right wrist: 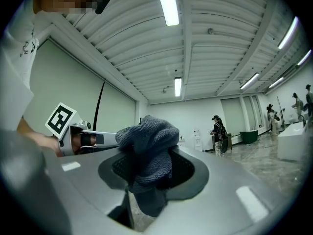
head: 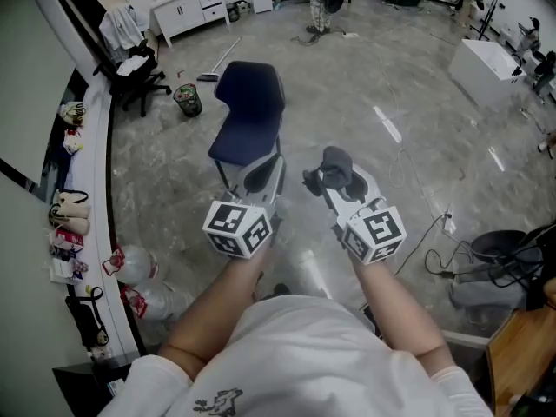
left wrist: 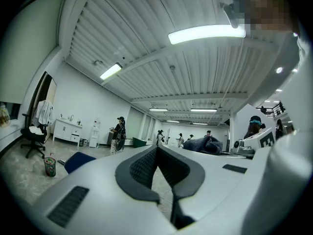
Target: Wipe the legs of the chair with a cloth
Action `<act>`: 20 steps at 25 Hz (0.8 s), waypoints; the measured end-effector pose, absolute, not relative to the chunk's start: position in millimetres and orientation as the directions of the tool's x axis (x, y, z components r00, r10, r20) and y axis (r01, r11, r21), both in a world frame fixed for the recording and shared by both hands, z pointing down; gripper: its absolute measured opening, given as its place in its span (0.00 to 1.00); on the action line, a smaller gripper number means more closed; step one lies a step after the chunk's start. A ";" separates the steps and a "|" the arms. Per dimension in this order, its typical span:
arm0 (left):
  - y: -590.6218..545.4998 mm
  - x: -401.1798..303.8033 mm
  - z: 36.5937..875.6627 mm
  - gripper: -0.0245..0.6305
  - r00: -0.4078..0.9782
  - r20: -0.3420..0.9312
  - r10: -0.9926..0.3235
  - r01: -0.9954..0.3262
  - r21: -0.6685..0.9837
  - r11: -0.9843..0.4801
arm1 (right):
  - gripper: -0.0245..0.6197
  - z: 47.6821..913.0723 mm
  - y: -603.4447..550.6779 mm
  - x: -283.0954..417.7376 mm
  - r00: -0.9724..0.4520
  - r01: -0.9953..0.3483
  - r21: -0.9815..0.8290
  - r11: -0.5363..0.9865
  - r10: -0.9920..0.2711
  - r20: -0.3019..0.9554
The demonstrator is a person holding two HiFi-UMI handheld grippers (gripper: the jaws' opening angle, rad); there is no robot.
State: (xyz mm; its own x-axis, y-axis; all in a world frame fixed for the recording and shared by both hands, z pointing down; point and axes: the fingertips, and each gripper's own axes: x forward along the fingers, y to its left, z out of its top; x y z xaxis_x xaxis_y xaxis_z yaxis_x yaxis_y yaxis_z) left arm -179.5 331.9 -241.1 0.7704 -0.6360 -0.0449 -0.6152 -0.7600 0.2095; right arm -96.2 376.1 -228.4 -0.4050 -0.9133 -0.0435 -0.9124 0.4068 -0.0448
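A dark blue chair (head: 250, 111) stands on the grey floor ahead of me; its metal legs are mostly hidden behind my left gripper (head: 262, 176). That gripper is held in the air just in front of the chair, shut with nothing in it, its pads meeting at the tip (left wrist: 157, 151). In the left gripper view the chair seat (left wrist: 78, 160) shows low at the left. My right gripper (head: 337, 181) is beside it to the right, level with it, shut on a dark grey knitted cloth (head: 335, 167). The cloth (right wrist: 149, 143) bunches up above the jaws of the right gripper (right wrist: 146, 168).
A green mesh bin (head: 187, 100) and a black office chair draped with clothes (head: 130, 66) stand at the back left. A curved counter (head: 97, 198) with bags runs along the left. Cables (head: 434, 250) and a black bin (head: 499, 246) lie right. A person (head: 319, 3) stands far back.
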 end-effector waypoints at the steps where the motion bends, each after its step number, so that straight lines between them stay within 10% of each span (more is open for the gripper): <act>1: 320.8 -183.8 -242.5 0.05 0.773 -0.045 -0.633 -0.613 0.207 -0.763 | 0.26 -228.8 364.9 -99.8 -0.399 -0.915 -0.047 0.401 -0.916 -0.045; 20: 103.0 -126.0 -194.9 0.05 0.715 0.003 -0.699 -0.683 0.215 -0.698 | 0.26 -178.2 132.1 -42.0 -0.495 -0.865 -0.071 0.496 -0.868 -0.031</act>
State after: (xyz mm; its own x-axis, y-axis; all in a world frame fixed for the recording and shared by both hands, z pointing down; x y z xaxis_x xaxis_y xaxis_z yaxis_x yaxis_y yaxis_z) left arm -126.0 103.0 -194.9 0.7154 -0.6987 0.0029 -0.6827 -0.6982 0.2154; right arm -42.0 132.1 -178.2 -0.4952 -0.8682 -0.0308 -0.8654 0.4961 -0.0708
